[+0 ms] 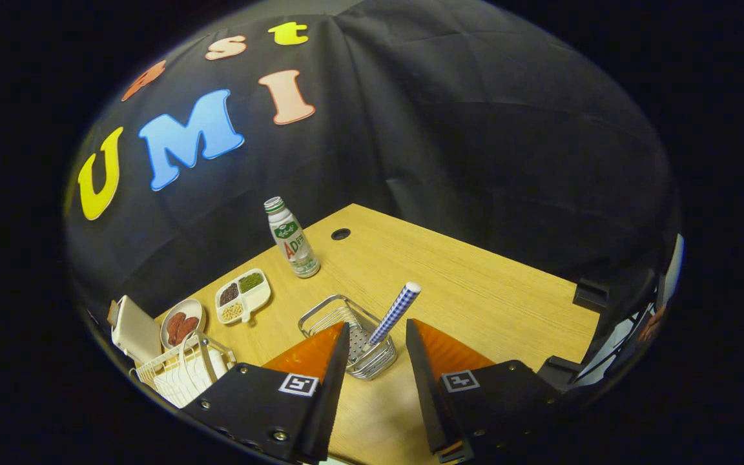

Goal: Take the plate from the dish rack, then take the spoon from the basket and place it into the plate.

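Note:
A wire basket (352, 339) stands on the wooden table (475, 290) just ahead of my fingers, partly behind the left one. A spoon with a blue-and-white checked handle (396, 312) leans out of it, tilted up to the right, its bowl hidden inside. My gripper (377, 326) is open above the table, with the basket and the handle showing through the gap between the fingers; nothing is held. A white wire dish rack (181, 368) sits to the left, beside the left finger. I cannot make out a plate in it.
Beyond the basket stands a small bottle (291, 239) with a green-and-white label. Left of it lie a white three-part dish (243, 296) of beans and a small plate (182, 323) with reddish food. A white box-like object (133, 330) stands behind the rack. A cable hole (340, 234) marks the table's far corner.

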Tool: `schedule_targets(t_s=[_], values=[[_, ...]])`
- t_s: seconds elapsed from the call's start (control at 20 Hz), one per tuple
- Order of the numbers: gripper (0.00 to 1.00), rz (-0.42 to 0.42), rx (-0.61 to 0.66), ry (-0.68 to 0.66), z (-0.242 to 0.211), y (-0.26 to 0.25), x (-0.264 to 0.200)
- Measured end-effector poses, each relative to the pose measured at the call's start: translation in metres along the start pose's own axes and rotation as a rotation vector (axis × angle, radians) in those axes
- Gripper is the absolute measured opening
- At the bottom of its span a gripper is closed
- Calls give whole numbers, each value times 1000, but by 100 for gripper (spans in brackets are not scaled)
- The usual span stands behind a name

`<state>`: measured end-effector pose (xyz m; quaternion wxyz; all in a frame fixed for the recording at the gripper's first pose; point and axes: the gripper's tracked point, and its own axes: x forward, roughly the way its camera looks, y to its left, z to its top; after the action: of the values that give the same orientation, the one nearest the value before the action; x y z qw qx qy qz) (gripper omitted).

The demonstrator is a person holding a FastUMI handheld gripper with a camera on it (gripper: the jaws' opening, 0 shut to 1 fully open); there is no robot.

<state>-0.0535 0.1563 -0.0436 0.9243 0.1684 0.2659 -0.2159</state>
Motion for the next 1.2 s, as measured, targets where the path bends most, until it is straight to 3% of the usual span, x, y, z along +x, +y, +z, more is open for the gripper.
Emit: schedule_targets(t_s=[0.25, 0.3, 0.4, 0.55, 0.7, 1.2], values=[[55, -41, 66, 31, 1, -11, 30], [55, -14, 85, 34, 3, -7, 33], [24, -14, 101, 38, 2, -7, 43], [20, 49, 122, 19, 9, 3, 35], [6, 80, 97, 13, 10, 18, 39], [5, 93, -45, -25, 24, 45, 31]])
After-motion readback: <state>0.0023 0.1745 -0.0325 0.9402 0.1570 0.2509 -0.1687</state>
